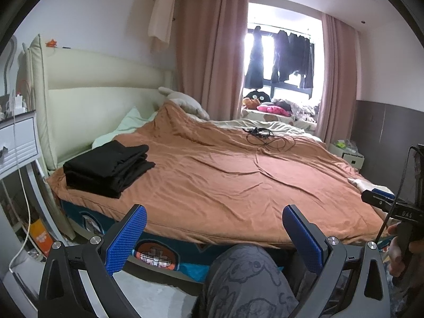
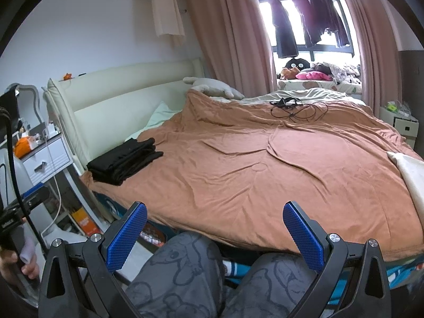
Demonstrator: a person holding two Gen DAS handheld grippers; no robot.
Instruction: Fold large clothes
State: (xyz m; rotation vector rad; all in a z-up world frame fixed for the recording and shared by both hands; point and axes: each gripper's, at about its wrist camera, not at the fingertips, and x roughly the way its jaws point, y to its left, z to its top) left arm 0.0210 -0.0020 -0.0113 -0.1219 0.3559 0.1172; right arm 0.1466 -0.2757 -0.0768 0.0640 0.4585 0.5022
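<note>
At six o'clock in each wrist view my grippers hang over my knees in grey patterned trousers [image 2: 182,270], short of the bed's near edge. My left gripper [image 1: 214,238] has its blue textured pads [image 1: 127,235] spread wide with nothing between them, touching nothing. My right gripper [image 2: 214,235] is likewise splayed and empty, its pads [image 2: 304,235] clear of the cover.

The folded stack of black clothes [image 1: 108,169] lies at ten o'clock on the rumpled orange-brown bedspread [image 1: 238,180], at the corner near the cream padded headboard [image 1: 106,90] and well apart from both grippers. From twelve to three o'clock the bedspread lies open; only a tangle of thin black cable [image 1: 265,137] sits far off at one o'clock.

The white bedside drawer unit [image 2: 45,161] at nine o'clock is shut, with small clutter on top that I cannot make out.
</note>
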